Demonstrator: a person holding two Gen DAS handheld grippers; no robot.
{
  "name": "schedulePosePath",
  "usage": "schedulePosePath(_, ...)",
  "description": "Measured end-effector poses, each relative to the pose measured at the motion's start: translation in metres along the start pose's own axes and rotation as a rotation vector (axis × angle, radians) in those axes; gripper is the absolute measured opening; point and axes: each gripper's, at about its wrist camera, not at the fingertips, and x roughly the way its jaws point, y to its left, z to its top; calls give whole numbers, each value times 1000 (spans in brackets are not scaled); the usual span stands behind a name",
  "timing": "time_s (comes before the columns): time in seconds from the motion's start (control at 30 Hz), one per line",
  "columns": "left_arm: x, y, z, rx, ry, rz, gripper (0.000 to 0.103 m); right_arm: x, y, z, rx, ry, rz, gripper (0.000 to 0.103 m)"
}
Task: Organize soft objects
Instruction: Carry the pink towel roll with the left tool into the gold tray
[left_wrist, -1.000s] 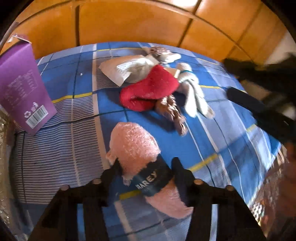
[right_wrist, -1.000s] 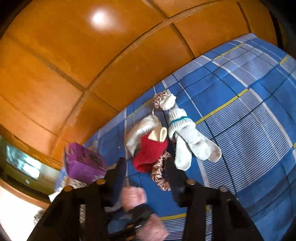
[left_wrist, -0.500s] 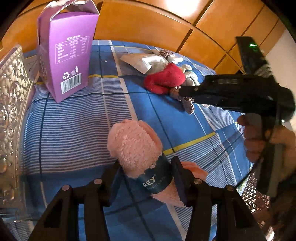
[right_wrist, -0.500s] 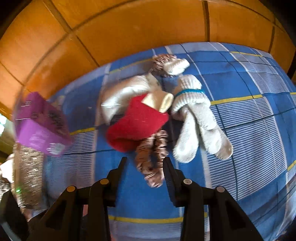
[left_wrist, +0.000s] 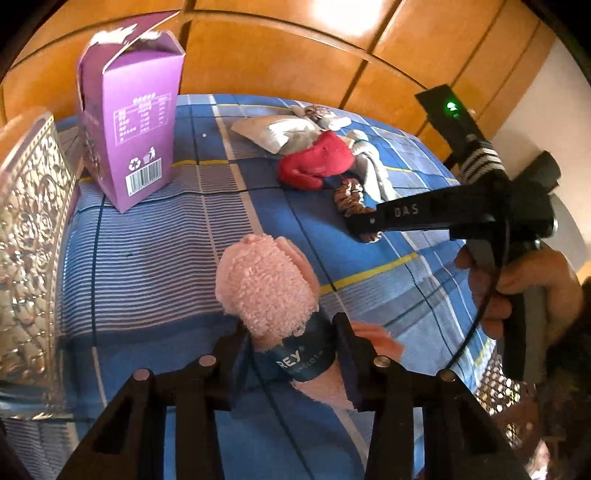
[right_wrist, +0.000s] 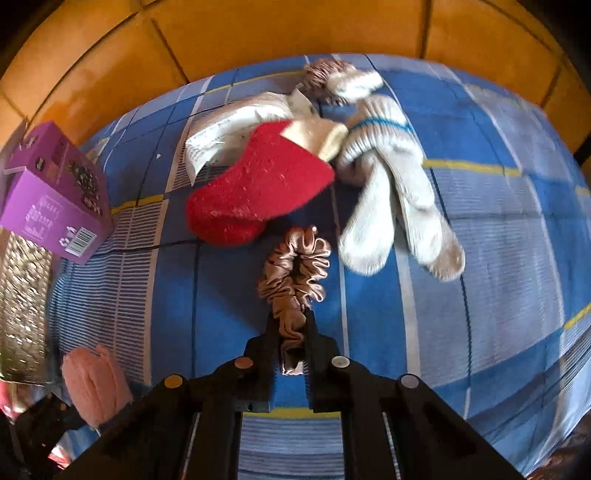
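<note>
Right wrist view: right gripper (right_wrist: 291, 325) pinched shut on the scrunchie (right_wrist: 295, 266), left gripper (left_wrist: 288, 354) clamping the pink sock (left_wrist: 269, 288), while red sock (right_wrist: 258, 192) and white socks (right_wrist: 391, 192) lie unsorted on the bedspread (right_wrist: 498, 258).

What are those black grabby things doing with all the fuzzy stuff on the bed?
A person is tidying soft things with a gripper in each hand. The left gripper holds a rolled pink fluffy sock by its dark band, its jaws having just closed further. The right gripper has just pinched shut on one end of a brown scrunchie. A red sock and white socks lie on the blue checked bedsheet.
</note>
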Motion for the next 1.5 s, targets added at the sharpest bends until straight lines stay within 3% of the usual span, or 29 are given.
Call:
schedulePosePath(0.1, -11, -4, 8, 28, -2, -17, 42, -2, -12, -2, 52, 14, 49, 10)
schedulePosePath(0.2, -22, -14, 22, 67, -20, -18, 42, -4, -13, -4, 43, 12, 41, 10)
schedulePosePath(0.47, -48, -40, 118, 161, -141, 17, 41, 2, 7, -1, -12, -2, 3, 10)
schedulePosePath(0.63, -89, 4, 189, 17, -284, 90, 40, 4, 13, 0, -65, -17, -27, 10)
schedulePosePath(0.77, -138, 60, 199, -73, -387, 186, 39, 7, 18, 2, -96, -24, -48, 10)
schedulePosePath(0.93, -192, 140, 160, -184, -441, 314, 39, 11, 30, 1, -149, -40, -94, 10)
schedulePosePath(1.17, -249, 233, 49, -372, -458, 428, 39, 11, 37, -3, -196, -57, -136, 11)
schedulePosePath(1.43, -286, 301, -87, -621, -443, 567, 39, 14, 53, -14, -243, -78, -185, 11)
schedulePosePath(1.5, -288, 316, -106, -676, -433, 582, 39, 14, 55, -16, -254, -81, -195, 11)
